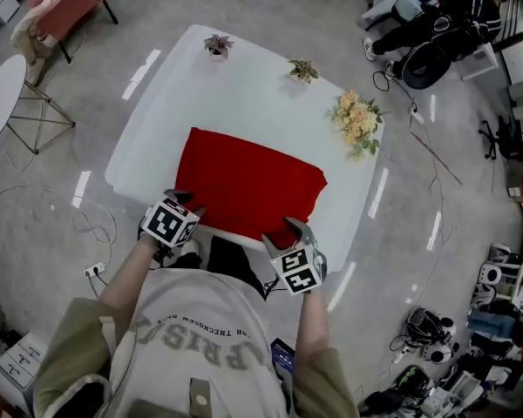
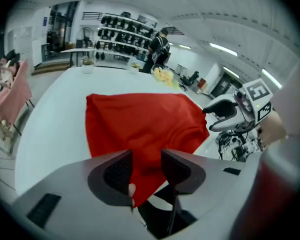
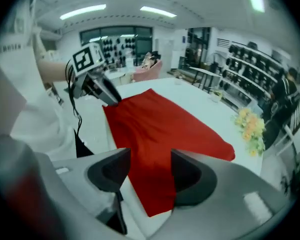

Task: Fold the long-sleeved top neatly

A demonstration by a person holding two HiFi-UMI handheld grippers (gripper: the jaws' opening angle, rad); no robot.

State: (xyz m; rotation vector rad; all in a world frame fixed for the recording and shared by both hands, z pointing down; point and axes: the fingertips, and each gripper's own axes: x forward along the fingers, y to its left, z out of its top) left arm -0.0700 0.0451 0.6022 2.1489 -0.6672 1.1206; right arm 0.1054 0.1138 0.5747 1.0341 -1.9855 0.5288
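The top [image 1: 248, 181] lies flat on the worktop [image 1: 244, 85], just ahead of both tools. The left tool [image 1: 179, 198] and right tool [image 1: 296, 227] stand spread at its near edge, pinching nothing. The cloth looks soft, light and limp, probably best pinched at the near corners.

The person wears a pale grey T-shirt [image 1: 192, 338] with large grey lettering and loose olive sleeves [image 1: 65, 368]. The left gripper [image 1: 181, 198] and the right gripper [image 1: 296, 227] are smooth grey, each with a black-and-white marker cube [image 1: 170, 222] and dark ribbed fingers [image 2: 119, 171]. A thin black cable [image 3: 76, 106] hangs from the left one.
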